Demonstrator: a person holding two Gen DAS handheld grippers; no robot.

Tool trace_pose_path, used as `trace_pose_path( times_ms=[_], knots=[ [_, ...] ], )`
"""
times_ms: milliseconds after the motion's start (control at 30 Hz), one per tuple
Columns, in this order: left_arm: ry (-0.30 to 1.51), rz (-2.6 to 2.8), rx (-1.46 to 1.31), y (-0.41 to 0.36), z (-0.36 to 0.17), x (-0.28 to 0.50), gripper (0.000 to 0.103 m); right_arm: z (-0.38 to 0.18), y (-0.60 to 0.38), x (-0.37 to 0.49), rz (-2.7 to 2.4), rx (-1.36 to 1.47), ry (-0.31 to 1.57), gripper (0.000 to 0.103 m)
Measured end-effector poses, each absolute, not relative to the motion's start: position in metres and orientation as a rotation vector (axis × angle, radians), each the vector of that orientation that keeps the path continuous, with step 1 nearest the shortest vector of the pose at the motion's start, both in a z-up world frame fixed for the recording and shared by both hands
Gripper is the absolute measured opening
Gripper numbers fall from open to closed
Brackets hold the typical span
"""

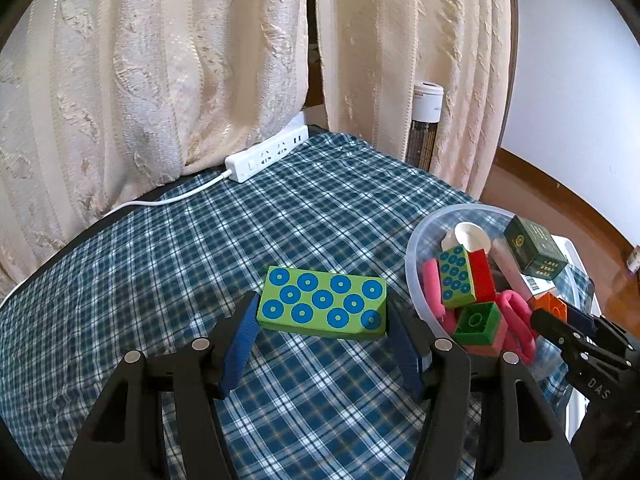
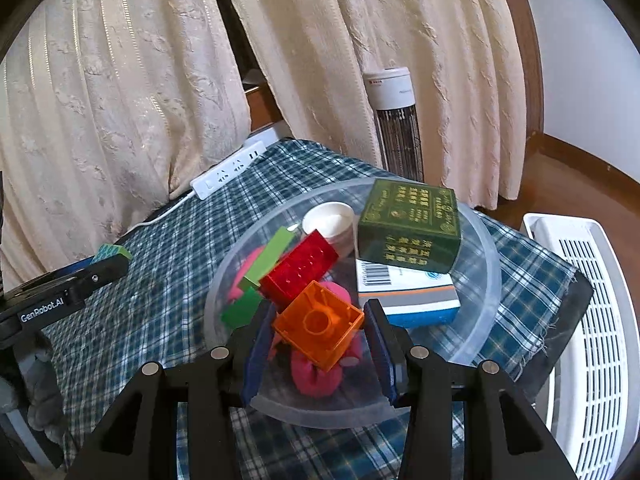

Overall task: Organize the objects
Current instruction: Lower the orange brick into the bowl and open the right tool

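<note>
The left gripper [image 1: 322,336] is shown with its blue-padded fingers [image 1: 240,344] clamped on the two ends of a green block printed with blue rings [image 1: 323,303], which is held between the fingertips above the checked cloth [image 1: 168,264] of the desk. The right gripper [image 2: 318,344] is shown with its fingers [image 2: 256,356] closed on an orange hollow brick [image 2: 320,326], held just over the clear plastic bowl [image 2: 486,276]. Ahead of these fingers, inside the bowl, a red studded brick [image 2: 300,268], a dark green box [image 2: 410,224] lying on a white carton [image 2: 408,292], a white cup [image 2: 330,220] and pink pieces [image 2: 316,376] are seen. A white power strip [image 1: 266,158] is seen well beyond the left fingertips, at the curtain [image 1: 160,60].
</note>
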State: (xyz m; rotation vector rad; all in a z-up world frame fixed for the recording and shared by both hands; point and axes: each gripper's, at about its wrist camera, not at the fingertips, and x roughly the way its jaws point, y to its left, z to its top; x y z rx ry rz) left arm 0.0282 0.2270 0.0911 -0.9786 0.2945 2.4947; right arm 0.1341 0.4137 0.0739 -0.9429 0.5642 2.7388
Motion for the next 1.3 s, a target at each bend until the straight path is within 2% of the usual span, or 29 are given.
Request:
trace_pose_path(
  times_ms=[1300],
  knots=[
    [0.354,2.413,-0.984,0.26,0.084,0.04,0.063,0.072,0.441,0.153,2.684,-0.88,0.613,0.052]
  ],
)
